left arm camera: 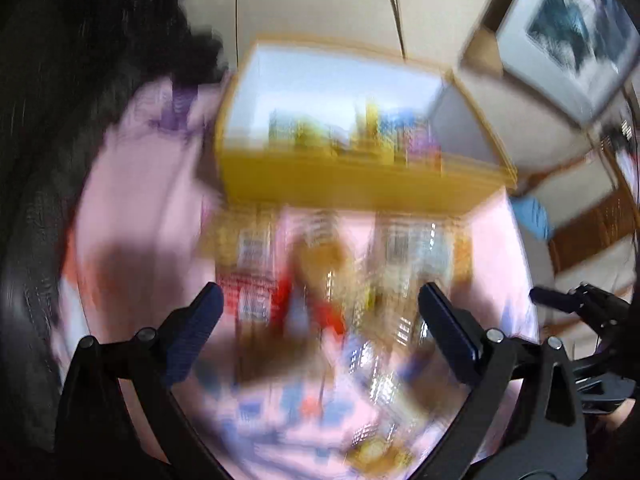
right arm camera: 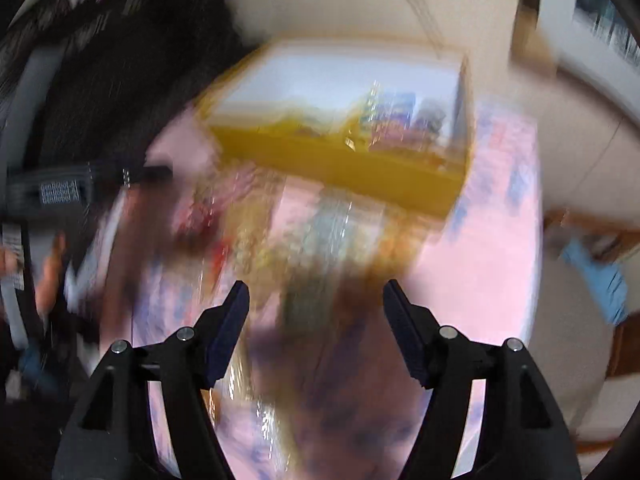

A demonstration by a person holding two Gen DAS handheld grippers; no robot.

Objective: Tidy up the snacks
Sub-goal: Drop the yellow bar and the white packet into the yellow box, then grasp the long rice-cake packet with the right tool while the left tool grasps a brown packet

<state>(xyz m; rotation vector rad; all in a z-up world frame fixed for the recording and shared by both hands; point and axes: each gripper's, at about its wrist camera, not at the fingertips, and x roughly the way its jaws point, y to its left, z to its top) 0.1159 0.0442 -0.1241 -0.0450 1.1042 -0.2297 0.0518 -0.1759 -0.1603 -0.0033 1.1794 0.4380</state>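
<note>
Both views are heavily motion-blurred. A yellow box [left arm camera: 360, 184] with white inner walls stands at the far side of a pink cloth-covered table [left arm camera: 132, 200], with several snack packets standing inside it [left arm camera: 400, 132]. More shiny snack packets [left arm camera: 320, 272] lie loose on the cloth in front of the box. My left gripper [left arm camera: 320, 304] is open and empty above these packets. In the right wrist view the yellow box [right arm camera: 360, 168] and loose packets [right arm camera: 280, 232] show too. My right gripper [right arm camera: 316, 300] is open and empty above the cloth [right arm camera: 480, 260].
The right gripper shows at the right edge of the left wrist view [left arm camera: 580, 304]. A dark chair or sofa [left arm camera: 60, 120] is left of the table. A framed picture [left arm camera: 572, 28] hangs on the wall. A blue object [left arm camera: 532, 216] lies beyond the table's right edge.
</note>
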